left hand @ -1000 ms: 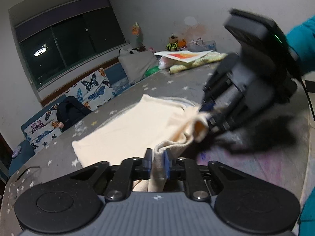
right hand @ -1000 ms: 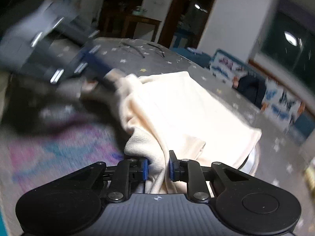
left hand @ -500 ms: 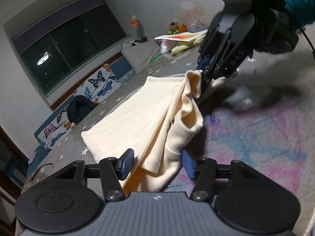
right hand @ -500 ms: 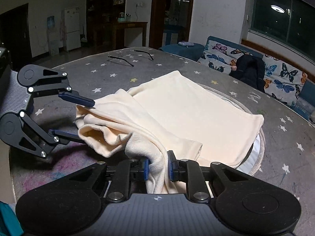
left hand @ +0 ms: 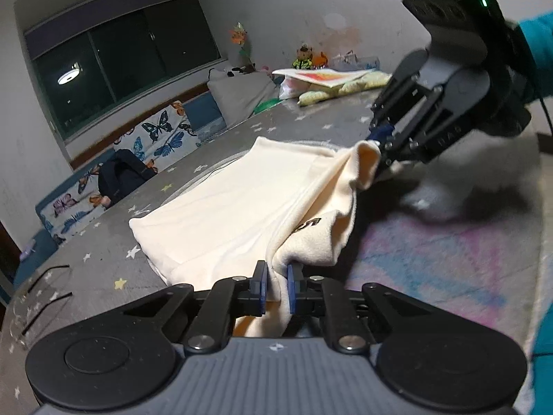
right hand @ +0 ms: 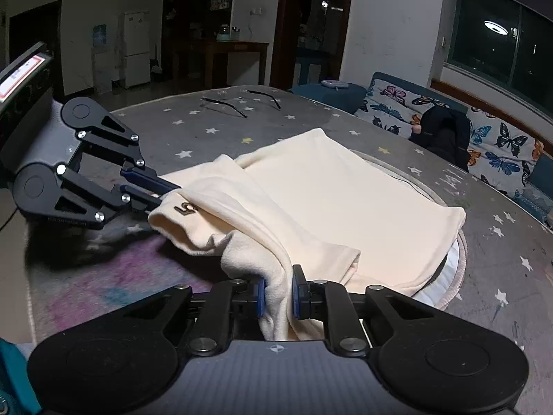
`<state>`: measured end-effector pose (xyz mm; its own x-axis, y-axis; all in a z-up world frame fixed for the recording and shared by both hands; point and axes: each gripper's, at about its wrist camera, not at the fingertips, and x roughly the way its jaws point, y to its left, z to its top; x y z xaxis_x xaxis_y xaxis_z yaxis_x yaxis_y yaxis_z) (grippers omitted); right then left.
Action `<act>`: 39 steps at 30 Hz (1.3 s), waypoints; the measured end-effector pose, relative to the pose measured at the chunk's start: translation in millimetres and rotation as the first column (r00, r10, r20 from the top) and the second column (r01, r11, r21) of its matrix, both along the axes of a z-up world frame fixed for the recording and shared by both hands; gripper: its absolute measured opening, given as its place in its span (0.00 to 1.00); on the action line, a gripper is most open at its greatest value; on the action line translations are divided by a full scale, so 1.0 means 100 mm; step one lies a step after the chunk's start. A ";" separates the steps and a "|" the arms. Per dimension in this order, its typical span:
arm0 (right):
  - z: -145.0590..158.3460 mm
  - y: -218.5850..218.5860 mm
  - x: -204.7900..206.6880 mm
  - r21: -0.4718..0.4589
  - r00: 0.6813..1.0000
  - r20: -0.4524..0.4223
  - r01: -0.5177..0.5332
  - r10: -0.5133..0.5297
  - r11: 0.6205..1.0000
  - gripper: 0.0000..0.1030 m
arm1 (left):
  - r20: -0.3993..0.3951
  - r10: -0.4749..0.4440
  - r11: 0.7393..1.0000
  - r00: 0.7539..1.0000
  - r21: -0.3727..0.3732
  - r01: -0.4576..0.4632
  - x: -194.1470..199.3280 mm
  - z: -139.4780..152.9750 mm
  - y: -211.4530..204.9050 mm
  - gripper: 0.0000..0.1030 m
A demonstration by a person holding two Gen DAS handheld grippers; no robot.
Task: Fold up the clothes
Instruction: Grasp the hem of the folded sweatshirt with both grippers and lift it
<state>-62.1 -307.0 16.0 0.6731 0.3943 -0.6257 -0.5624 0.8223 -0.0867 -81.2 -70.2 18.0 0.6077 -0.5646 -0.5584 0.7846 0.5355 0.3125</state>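
Note:
A cream garment (left hand: 235, 214) lies partly folded on the grey star-print surface (left hand: 103, 269); it also shows in the right wrist view (right hand: 345, 200). My left gripper (left hand: 274, 288) is shut on the garment's near edge, with cloth pinched between its blue pads. It also shows at the left of the right wrist view (right hand: 162, 192). My right gripper (right hand: 278, 292) is shut on another edge of the garment. It also shows at the upper right of the left wrist view (left hand: 378, 145). The held edge hangs slack between the two grippers, with a small dark logo (right hand: 185, 209) facing up.
A white round pad (right hand: 452, 263) pokes out under the garment. Two thin black rods (right hand: 242, 103) lie on the surface farther off. A butterfly-print sofa (right hand: 484, 145) with a dark bag (right hand: 442, 135) lines the window wall. Pillows and toys (left hand: 328, 79) lie at the far end.
My left gripper was open around the cloth half a second ago and has now shut on it. The right gripper stays shut on the garment, and the edge between them has drawn out longer.

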 end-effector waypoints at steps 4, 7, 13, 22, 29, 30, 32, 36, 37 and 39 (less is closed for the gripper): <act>0.12 -0.01 -0.23 0.008 1.000 -0.006 -0.023 0.023 1.000 0.15 | -0.021 -0.022 1.000 1.000 -0.021 0.022 -0.23 0.16 0.11 0.10; 0.25 -0.01 -0.48 0.018 0.998 -0.023 -0.059 0.060 0.998 0.15 | -0.062 -0.039 0.999 0.997 -0.038 0.037 -0.43 0.29 0.21 0.10; 0.48 0.01 -0.98 0.046 0.978 -0.140 -0.150 0.155 0.988 0.15 | -0.153 -0.120 0.993 0.981 -0.021 0.118 -0.94 0.52 0.32 0.10; 0.63 -0.18 -0.93 0.142 0.968 -0.211 -0.105 0.133 0.984 0.15 | -0.040 -0.171 0.984 0.984 0.046 0.173 -0.71 0.74 0.13 0.10; 0.61 -0.47 -0.20 0.209 0.982 -0.185 0.014 0.025 0.978 0.15 | 0.002 -0.129 0.988 0.992 0.080 0.128 0.02 0.61 -0.23 0.10; 0.57 -0.48 -0.08 0.208 0.982 -0.188 0.031 0.009 0.978 0.15 | -0.004 -0.116 0.990 0.993 0.082 0.115 0.13 0.56 -0.28 0.10; 0.47 -0.50 0.15 0.204 0.981 -0.195 0.064 -0.023 0.977 0.15 | -0.014 -0.088 0.992 0.996 0.084 0.089 0.35 0.46 -0.37 0.10; 0.26 -0.56 0.52 0.212 0.971 -0.220 0.140 -0.092 0.967 0.15 | -0.055 -0.009 0.998 0.998 0.056 0.012 0.72 0.26 -0.49 0.11; 0.19 -0.58 0.61 0.213 0.967 -0.227 0.164 -0.114 0.963 0.16 | -0.063 0.013 0.999 0.998 0.049 -0.010 0.79 0.22 -0.51 0.12; 0.07 -0.62 0.75 0.216 0.957 -0.243 0.213 -0.158 0.953 0.21 | -0.086 0.060 0.998 0.995 0.032 -0.057 0.91 0.17 -0.52 0.16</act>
